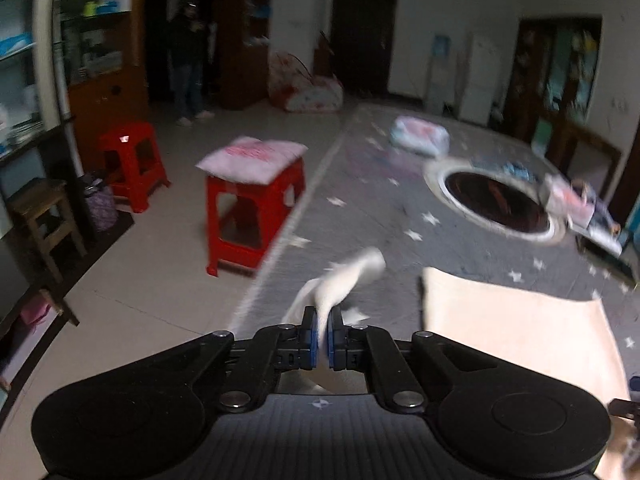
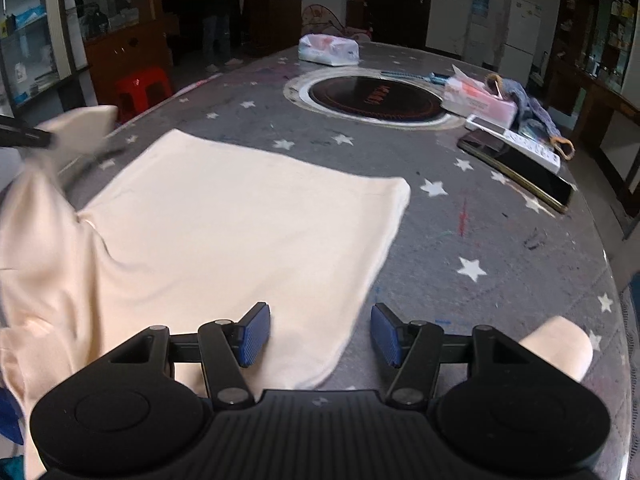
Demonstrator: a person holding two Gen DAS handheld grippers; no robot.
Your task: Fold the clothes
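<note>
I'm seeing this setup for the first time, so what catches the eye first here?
The cream garment spread flat across the near half of the grey star-patterned table stands out first. The left gripper has its jaws shut on a piece of that cloth, while the right gripper stands open over the garment's near edge. Further back, a dark round inset sits in the table's middle.
</note>
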